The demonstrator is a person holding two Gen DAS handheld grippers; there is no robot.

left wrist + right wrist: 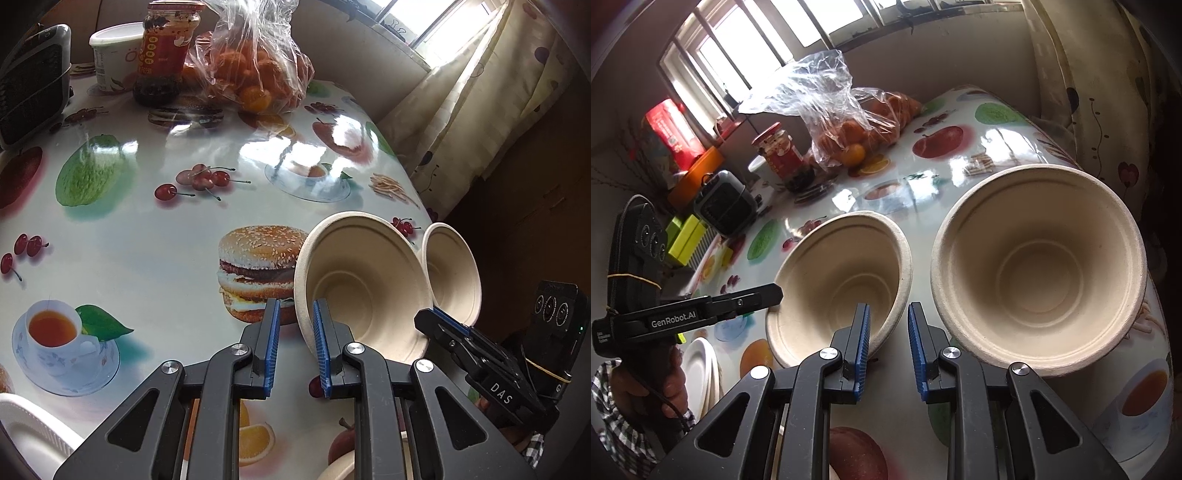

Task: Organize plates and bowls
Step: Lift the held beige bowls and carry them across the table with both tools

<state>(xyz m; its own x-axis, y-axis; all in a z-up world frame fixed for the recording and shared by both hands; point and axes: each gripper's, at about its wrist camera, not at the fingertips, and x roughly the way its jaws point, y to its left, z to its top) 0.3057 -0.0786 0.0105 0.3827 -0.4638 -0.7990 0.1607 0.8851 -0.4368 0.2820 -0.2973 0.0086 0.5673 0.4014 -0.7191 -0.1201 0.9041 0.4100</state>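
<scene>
Handling the left beige moulded-fibre bowl (pixel 369 288): probably featherlight, fairly stiff, easily crushed at the thin wall and quick to skid on the glossy fruit-printed table (pixel 147 229), so best taken at the rolled rim. Standing near the table's near right edge, just beside the right beige moulded-fibre bowl (pixel 454 273). Straddled at its left rim by the left gripper (pixel 295 302), narrowly parted, not visibly pinching; apparently nipped at its right rim by the right gripper (pixel 888 304), drawn nearly together.
</scene>
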